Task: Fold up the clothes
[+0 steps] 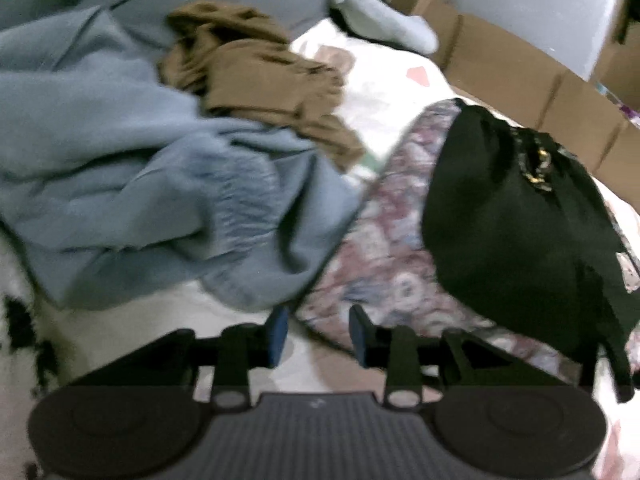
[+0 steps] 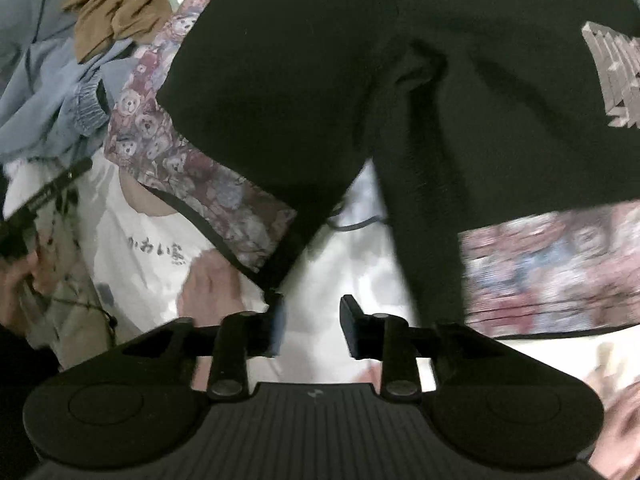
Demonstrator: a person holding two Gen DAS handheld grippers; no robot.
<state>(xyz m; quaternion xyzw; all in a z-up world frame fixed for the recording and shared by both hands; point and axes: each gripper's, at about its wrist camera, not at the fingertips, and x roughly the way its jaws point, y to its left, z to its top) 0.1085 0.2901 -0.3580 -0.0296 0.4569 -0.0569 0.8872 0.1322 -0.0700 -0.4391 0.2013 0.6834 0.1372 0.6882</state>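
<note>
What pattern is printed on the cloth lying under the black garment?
Teddy bears in maroon, pink and blue-grey on the patterned cloth, clearest in the right wrist view.

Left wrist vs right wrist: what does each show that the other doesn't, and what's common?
Left wrist only: cardboard boxes along the far edge, a pale grey-blue garment beside them, and the left gripper, open and empty.

Right wrist only: a pale blocky print on the black garment, a hand on the white printed sheet, and the right gripper, open and empty.

Both: the black garment lying on the bear-print fabric, the brown garment, and the light blue garment.
</note>
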